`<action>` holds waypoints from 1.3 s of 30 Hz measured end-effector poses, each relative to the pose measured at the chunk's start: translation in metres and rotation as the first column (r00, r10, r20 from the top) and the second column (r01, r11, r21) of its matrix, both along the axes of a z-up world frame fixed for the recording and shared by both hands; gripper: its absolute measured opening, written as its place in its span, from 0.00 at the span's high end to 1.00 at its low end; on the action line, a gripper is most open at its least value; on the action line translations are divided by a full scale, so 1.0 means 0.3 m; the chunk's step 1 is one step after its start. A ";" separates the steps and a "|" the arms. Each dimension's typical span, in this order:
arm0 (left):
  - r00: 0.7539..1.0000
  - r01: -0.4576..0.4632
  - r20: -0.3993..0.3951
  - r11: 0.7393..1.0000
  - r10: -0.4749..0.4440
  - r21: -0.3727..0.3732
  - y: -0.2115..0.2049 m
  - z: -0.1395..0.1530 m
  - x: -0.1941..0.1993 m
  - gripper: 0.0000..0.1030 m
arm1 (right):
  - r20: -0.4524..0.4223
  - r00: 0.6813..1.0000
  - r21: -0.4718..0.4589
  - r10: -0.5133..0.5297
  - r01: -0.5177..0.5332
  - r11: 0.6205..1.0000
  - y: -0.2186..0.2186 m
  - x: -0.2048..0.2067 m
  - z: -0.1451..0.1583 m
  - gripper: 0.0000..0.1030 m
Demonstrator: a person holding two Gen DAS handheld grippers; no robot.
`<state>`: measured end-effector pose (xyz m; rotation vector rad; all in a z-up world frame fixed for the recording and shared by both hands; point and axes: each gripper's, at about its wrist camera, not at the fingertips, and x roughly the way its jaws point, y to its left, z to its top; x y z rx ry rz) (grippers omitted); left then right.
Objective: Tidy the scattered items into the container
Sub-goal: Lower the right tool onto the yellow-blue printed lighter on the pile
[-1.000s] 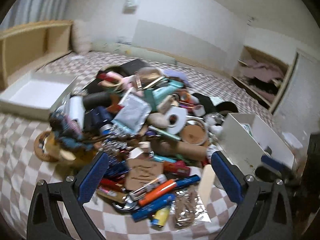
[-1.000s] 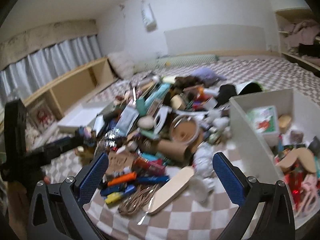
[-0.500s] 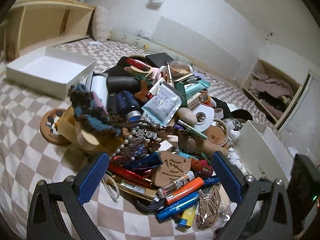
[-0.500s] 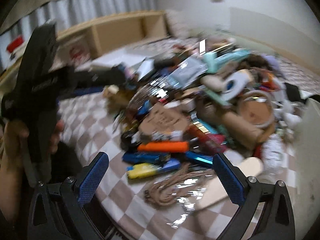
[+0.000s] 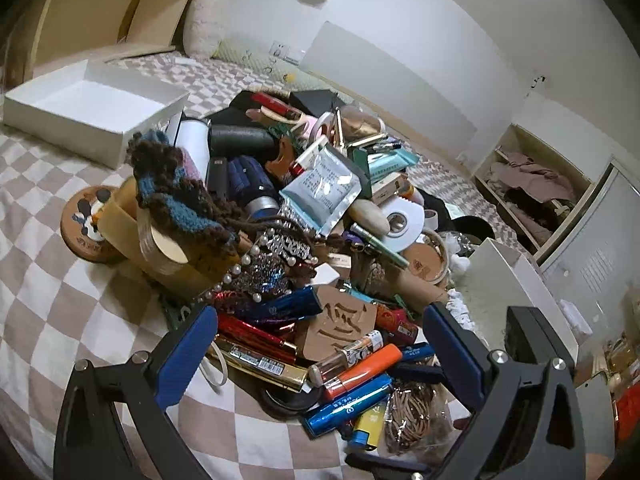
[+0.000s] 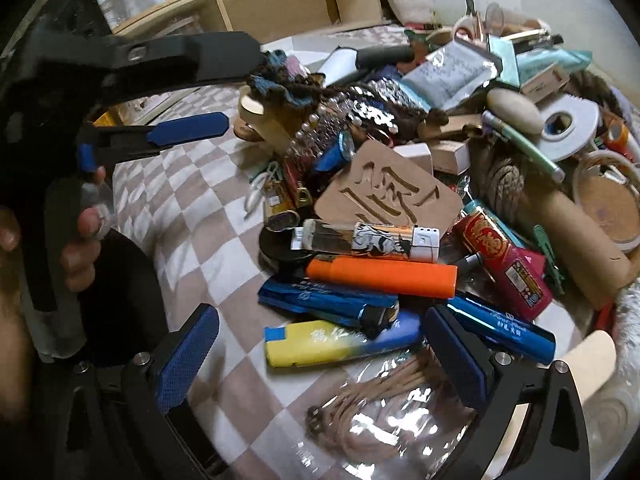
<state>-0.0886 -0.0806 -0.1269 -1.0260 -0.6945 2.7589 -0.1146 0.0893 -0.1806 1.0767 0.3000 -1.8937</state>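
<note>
Left wrist: my left claw (image 5: 316,354) gapes wide, empty, above the pile's near edge; white container (image 5: 516,280) sits to the right on the checkered bed (image 5: 48,300). Since a second ago it has closed in on the pile. Right wrist: right claw (image 6: 318,354) spread wide, empty, straddling the yellow-blue lighter (image 6: 340,342) — I'd judge squaring on its long sides before pinching best. This view has swung left — container gone.

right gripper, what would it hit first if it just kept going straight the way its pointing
Most likely the yellow and blue lighter, lying crosswise between the open fingers of the right gripper at the near edge of the pile; depth is hard to judge.
</note>
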 end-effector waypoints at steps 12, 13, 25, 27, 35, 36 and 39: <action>0.998 -0.016 0.066 1.000 0.016 0.013 -0.010 -0.053 -0.021 0.00 | -0.063 0.993 0.075 0.099 -0.094 0.993 -0.031 0.065 -0.036 0.25; 0.998 -0.015 0.069 1.000 0.014 0.014 -0.009 -0.055 -0.021 0.00 | -0.060 0.994 0.071 0.089 -0.084 0.994 -0.025 0.065 -0.032 0.28; 0.997 0.002 0.074 1.000 -0.002 0.001 0.000 -0.065 -0.020 0.00 | -0.128 0.980 0.092 0.154 -0.143 0.986 0.013 0.131 0.014 0.17; 0.997 0.002 0.073 1.000 -0.003 0.001 0.002 -0.065 -0.020 0.00 | -0.157 0.965 0.123 0.209 -0.191 0.974 0.015 0.142 0.024 0.17; 0.997 0.009 0.079 1.000 -0.008 -0.015 0.007 -0.068 -0.027 0.00 | -0.196 0.865 0.286 0.462 -0.401 0.870 -0.033 0.144 0.011 0.17; 0.997 0.010 0.080 1.000 -0.009 -0.016 0.007 -0.069 -0.028 0.00 | -0.188 0.856 0.293 0.481 -0.419 0.860 -0.038 0.142 0.005 0.17; 0.996 0.014 0.083 1.000 -0.012 -0.017 0.007 -0.072 -0.030 0.00 | -0.166 0.841 0.290 0.515 -0.457 0.841 -0.046 0.128 0.000 0.17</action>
